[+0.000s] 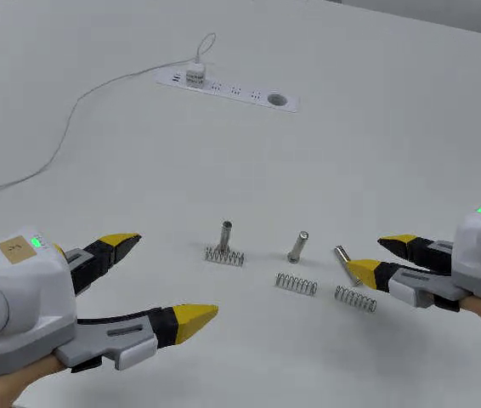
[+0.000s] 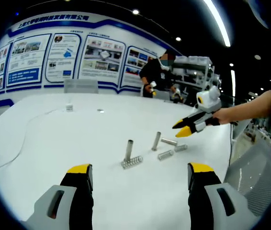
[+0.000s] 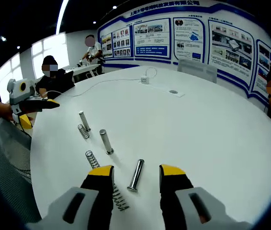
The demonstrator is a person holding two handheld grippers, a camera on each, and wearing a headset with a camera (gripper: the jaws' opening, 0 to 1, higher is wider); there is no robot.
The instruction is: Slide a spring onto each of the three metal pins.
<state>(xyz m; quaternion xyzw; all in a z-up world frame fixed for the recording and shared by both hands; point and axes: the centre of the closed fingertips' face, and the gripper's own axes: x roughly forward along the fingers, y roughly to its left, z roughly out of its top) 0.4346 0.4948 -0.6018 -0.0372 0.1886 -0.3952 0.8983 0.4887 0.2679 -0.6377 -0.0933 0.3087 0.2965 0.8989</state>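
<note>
Hovering over the white surface (image 1: 368, 161), the right gripper (image 1: 381, 255) is seen with its jaws parted and nothing clamped between them. Just beside its lower yellow tip, the lying pin (image 1: 341, 254) is found flat on the surface; whether tip and pin touch cannot be told. In the right gripper view the same lying pin (image 3: 136, 175) is framed between the two spread jaws, unheld. The right spring (image 1: 355, 298) is laid on its side close by, nearer the person than the pin.

The left gripper (image 1: 160, 279) is held at the lower left of the head view, jaws spread wide and empty, apart from the pins. From its own view, the right gripper (image 2: 193, 125) is seen beyond the row of pins.

Between the two grippers, the middle pin (image 1: 298, 246) is stood on end, with the middle spring (image 1: 296, 284) laid on the surface near its base. Farther left, the left pin (image 1: 225, 234) is likewise stood upright, and the left spring (image 1: 224, 255) is laid across its foot. All three springs are lying loose, off the pins.

Well beyond the pins, a white power strip (image 1: 228, 87) is placed on the surface, a white plug (image 1: 195, 76) is seated in it, and a thin cable (image 1: 70, 119) is trailed off toward the left edge. Blue-and-white wall panels (image 3: 193, 38) and a seated person (image 3: 54, 76) are seen past the surface.
</note>
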